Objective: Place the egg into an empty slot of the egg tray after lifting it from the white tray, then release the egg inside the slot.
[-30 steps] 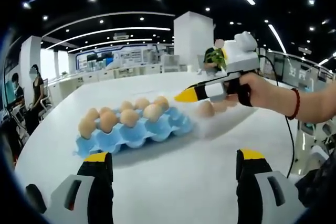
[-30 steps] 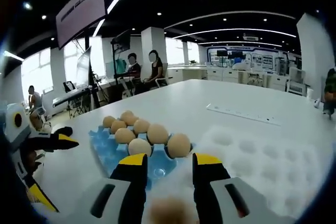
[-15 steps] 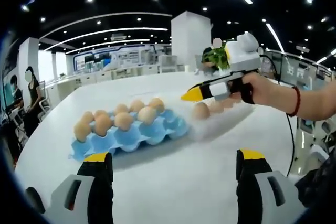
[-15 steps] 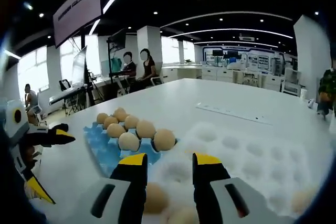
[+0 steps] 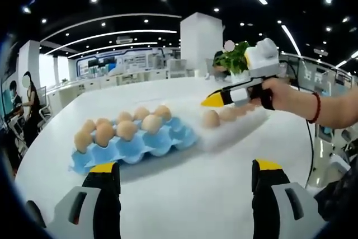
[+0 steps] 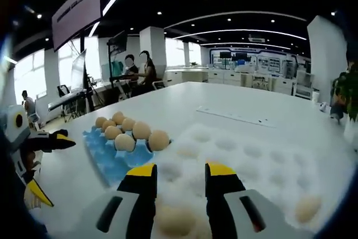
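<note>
While the right gripper [image 6: 179, 174] hovers over the white tray [image 6: 263, 166] with jaws parted and nothing between them, an egg [image 6: 174, 220] lies in a tray hollow just below its tips — long axis roughly across the view — beside the blue egg tray [image 6: 103, 152]; the left gripper [image 5: 184, 174] is spread wide, empty.
</note>
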`<act>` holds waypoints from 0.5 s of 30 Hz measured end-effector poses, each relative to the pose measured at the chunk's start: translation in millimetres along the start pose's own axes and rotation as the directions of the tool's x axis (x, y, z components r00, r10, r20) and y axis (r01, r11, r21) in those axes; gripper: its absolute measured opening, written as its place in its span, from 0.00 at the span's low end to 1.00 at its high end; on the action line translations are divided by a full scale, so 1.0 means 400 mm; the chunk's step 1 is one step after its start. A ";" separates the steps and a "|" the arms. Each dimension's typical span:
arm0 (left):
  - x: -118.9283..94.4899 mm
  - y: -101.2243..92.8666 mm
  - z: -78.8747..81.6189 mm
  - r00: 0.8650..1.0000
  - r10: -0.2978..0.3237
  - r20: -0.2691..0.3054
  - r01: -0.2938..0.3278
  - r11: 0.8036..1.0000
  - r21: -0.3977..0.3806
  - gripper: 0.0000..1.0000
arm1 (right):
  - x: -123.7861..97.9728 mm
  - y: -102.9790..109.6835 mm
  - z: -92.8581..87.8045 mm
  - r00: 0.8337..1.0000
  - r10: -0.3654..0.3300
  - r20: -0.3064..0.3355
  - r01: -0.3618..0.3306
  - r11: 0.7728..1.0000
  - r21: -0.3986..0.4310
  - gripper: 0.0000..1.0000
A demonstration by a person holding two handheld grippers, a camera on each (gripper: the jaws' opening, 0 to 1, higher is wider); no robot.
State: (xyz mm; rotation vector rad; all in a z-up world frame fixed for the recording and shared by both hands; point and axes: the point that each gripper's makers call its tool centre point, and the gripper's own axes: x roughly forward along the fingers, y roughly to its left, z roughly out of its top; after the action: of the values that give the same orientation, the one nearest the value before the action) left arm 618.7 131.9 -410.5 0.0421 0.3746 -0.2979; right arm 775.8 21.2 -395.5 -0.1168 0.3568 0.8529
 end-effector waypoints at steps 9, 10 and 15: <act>0.007 -0.001 0.002 1.000 -0.005 0.000 0.005 1.000 0.001 1.00 | -0.023 -0.038 -0.009 0.999 -0.034 0.002 0.034 0.999 0.023 0.35; 0.007 -0.002 0.003 1.000 -0.009 0.002 0.009 1.000 -0.002 1.00 | -0.021 -0.042 -0.008 0.999 -0.036 0.001 0.036 0.999 0.023 0.35; 0.007 0.004 0.007 1.000 -0.009 0.009 0.009 1.000 -0.008 1.00 | -0.030 -0.065 -0.011 0.999 -0.053 -0.001 0.053 0.998 0.021 0.35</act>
State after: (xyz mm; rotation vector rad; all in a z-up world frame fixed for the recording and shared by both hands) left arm 622.8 132.6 -409.1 0.0315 0.3672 -0.3053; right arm 787.2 -5.5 -396.5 -0.1061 0.3620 0.7968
